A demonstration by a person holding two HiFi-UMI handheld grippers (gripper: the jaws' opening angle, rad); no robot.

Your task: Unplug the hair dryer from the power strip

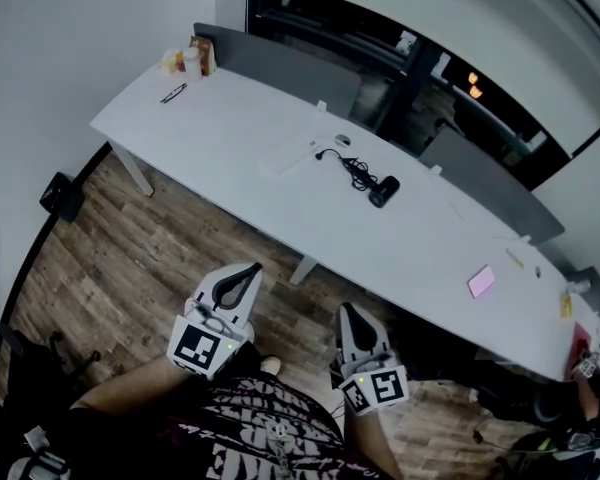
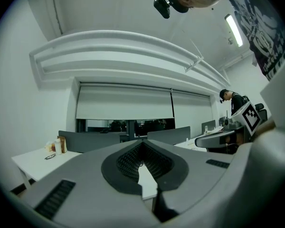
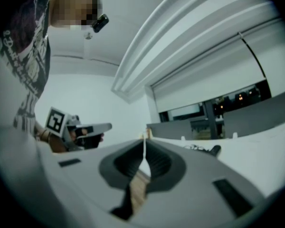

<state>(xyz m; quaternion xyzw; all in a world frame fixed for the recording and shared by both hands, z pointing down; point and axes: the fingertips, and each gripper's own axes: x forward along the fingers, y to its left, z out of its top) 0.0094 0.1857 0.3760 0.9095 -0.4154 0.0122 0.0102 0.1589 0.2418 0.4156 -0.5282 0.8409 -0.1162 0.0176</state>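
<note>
While both claws hang close to our body with nothing in them, the step in hand is, as we judge it, the approach, and doing it well begins with how we arrive. Nearest to us, the left claw [image 1: 250,269] and the right claw [image 1: 348,311] point out over the wooden floor [image 1: 130,258], each with its jaws pressed together and empty, well short of the worktop [image 1: 230,128]. We should spread the jaws before we reach the edge, not above the plug. About midway along the worktop lies a pale flat block that we take for the power strip [image 1: 286,156]. The plug [image 1: 326,153] is at its right end, too small here to tell how deep it sits. From there the black cord [image 1: 356,171] runs in a loose tangle to the hair dryer [image 1: 384,190], which lies on its side just beyond. We would use the 2 claws together. The left presses the strip flat, since it looks light and would likely lift or slide. The right closes on the plug body itself, never on the cord, and draws it straight out along its pins. Tugging the cord would likely drag the dryer and strain the lead. Farthest off, a grey screen [image 1: 280,63] stands along the back edge, apart from all this.
</note>
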